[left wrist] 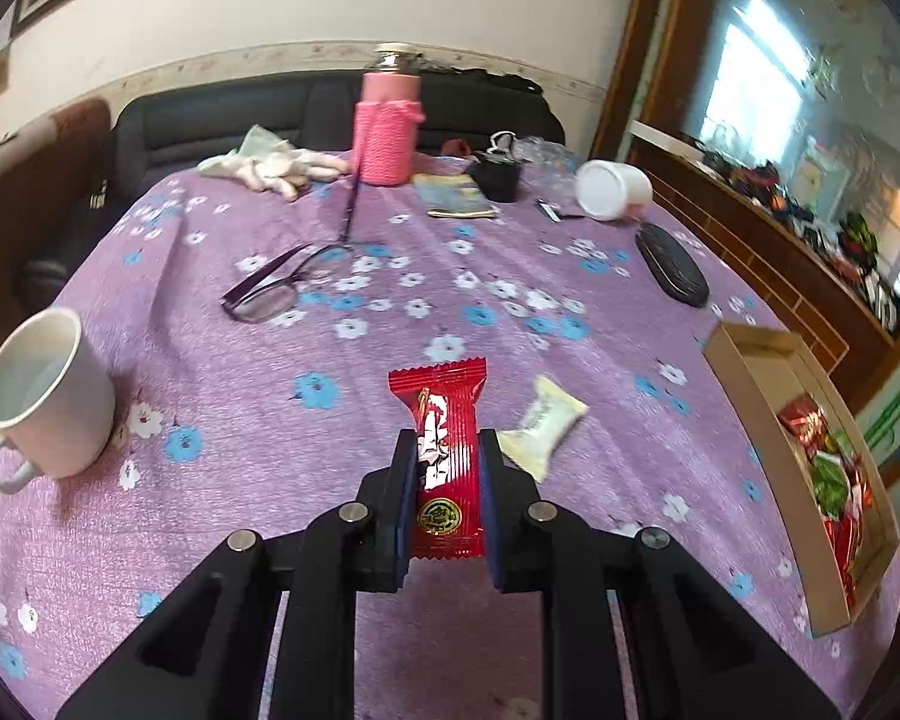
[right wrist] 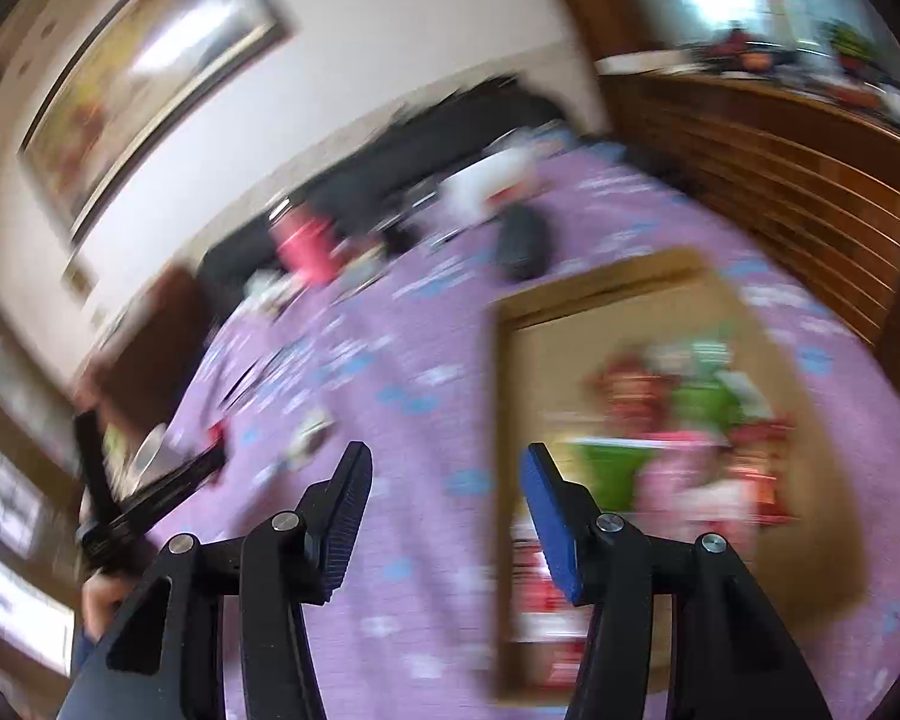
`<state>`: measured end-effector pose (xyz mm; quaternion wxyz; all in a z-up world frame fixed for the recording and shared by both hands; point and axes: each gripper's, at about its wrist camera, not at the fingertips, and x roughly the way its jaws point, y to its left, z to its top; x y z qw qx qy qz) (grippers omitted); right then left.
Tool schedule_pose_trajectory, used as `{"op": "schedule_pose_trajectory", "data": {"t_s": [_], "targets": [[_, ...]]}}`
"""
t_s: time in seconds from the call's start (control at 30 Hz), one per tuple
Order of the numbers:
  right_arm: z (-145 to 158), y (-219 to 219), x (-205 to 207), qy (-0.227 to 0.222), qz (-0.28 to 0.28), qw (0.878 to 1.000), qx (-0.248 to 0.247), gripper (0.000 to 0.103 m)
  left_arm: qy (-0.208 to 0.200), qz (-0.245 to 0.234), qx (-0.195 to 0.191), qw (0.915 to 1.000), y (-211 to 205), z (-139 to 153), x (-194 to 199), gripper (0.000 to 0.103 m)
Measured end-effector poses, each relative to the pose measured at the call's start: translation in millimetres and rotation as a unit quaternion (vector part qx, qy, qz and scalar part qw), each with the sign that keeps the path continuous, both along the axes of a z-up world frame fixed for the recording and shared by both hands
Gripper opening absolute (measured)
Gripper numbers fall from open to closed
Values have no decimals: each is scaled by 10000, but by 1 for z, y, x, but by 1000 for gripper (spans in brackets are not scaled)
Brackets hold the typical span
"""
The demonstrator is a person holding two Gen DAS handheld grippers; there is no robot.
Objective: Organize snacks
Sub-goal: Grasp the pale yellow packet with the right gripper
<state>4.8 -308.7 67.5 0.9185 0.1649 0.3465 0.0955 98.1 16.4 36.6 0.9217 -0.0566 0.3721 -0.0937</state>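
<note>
Your left claw [left wrist: 447, 450] pinches a red snack [left wrist: 444, 450] at the bottom middle, above the purple tablecloth [left wrist: 330, 360]. A pale snack [left wrist: 543, 423] lies just right. Your right claw [right wrist: 447, 462] is spread and empty, left of the blurry snack box [right wrist: 822, 480].

Daylight fills both views, soft and fairly bright, coming from a window [left wrist: 756, 84] at the right that blows out to white and glares in the upper corner. Shadows on the table [left wrist: 270, 420] are faint and short. The left wrist view is sharp at the centre, bent and dark-vignetted toward its round edges. The right wrist view is heavily motion-blurred throughout; only the right gripper [right wrist: 447, 462] itself stays crisp, and a framed picture [right wrist: 144, 72] shows a smeared reflection.
</note>
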Motion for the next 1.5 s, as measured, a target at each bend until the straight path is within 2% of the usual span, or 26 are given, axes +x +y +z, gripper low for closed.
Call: {"op": "schedule_pose_trajectory", "data": {"t_s": [0.07,0.13,0.27,0.33,0.37,0.4,0.47,0.53,0.63,0.7,0.73,0.77,0.8,0.87,1.0,1.1,1.2,1.3,1.37,1.5], "targets": [[0,42,23,257,375,9988,-163,56,-6,113,-79,9999,9,-2,2,18],[-9,77,49,588,671,9960,-50,56,54,203,-198,9996,18,-5,6,18],[-40,129,103,1189,787,9898,25,54,108,373,-325,9987,30,-7,8,18],[-56,143,123,1395,704,9877,23,53,49,436,-239,9988,31,-6,7,18],[-61,149,131,1470,673,9868,6,49,22,475,-244,9986,33,-4,7,18],[-67,153,138,1552,641,9858,33,39,20,511,-293,9983,36,-3,7,18],[-77,164,155,1718,637,9830,81,32,36,579,-389,9976,40,-2,8,18],[-83,170,163,1833,517,9817,92,30,53,635,-430,9970,43,-2,8,18],[-91,178,175,1953,260,9800,-271,30,39,664,-379,9971,42,-1,8,18],[-94,180,181,1976,269,9797,-219,30,48,648,-382,9972,42,-2,9,18],[-96,185,184,1963,330,9795,-313,30,52,641,-392,9972,42,-2,9,18],[-95,188,184,1909,405,9798,-425,21,55,628,-394,9972,42,-2,9,18],[-94,190,184,1860,510,9800,-491,19,55,616,-385,9973,41,-3,8,18],[-91,193,178,1712,729,9800,-704,18,61,597,-362,9975,39,-4,8,18],[-84,181,160,1485,997,9826,-497,18,117,363,-534,9978,32,-6,8,18],[-73,166,130,994,1159,9875,-398,18,12,111,-606,9981,18,-6,4,18],[-67,145,103,410,1039,9924,-524,18,-107,-110,-573,9982,1,-5,-1,18],[-65,128,91,51,938,9949,-359,18,-265,-277,-541,9978,-17,-4,-7,18],[-67,118,85,-163,830,9959,-329,18,-380,-351,-408,9978,-29,-4,-11,18],[-63,112,88,-244,890,9951,-343,18,-699,-379,59,9968,-49,-3,-20,18]]}}
